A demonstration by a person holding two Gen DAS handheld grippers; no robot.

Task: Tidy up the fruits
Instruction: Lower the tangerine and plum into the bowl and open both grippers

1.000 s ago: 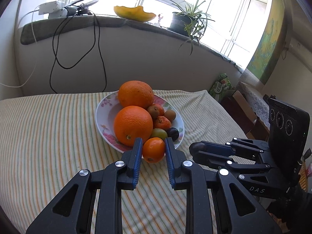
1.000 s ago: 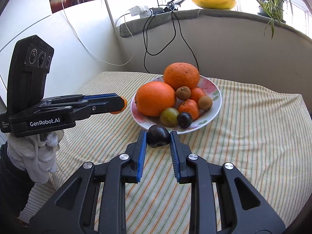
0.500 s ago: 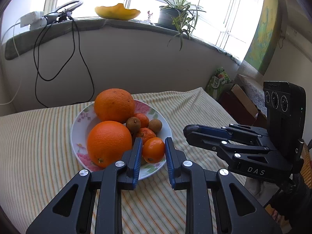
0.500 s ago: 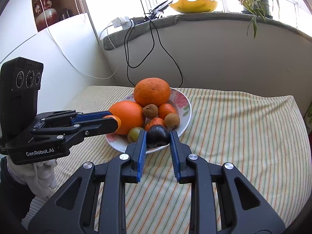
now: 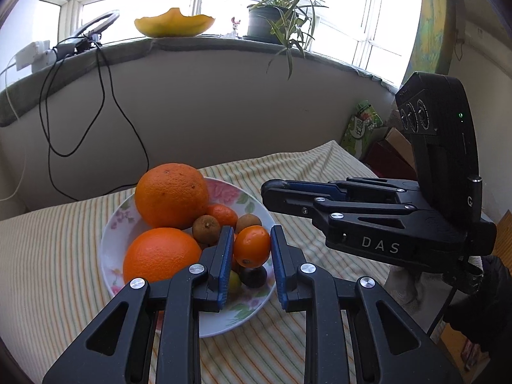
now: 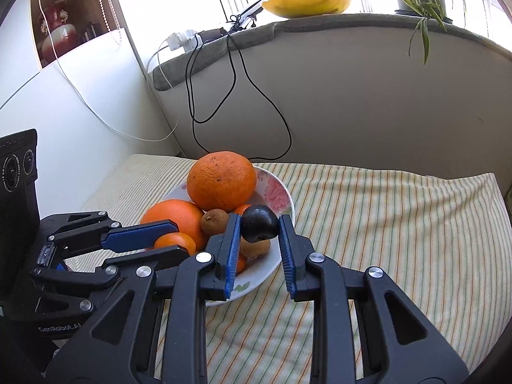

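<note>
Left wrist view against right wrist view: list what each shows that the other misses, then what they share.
Only the left wrist view shows a green snack bag beside the table and a dark plum lying in the plate. Only the right wrist view shows a red vase on a shelf and the dark plum gripped by the right gripper. Both show the floral plate with two big oranges, the small orange in the left gripper, and the striped cloth.

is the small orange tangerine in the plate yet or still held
Held: small orange tangerine sits pinched in the left gripper, above the floral white plate.
</note>
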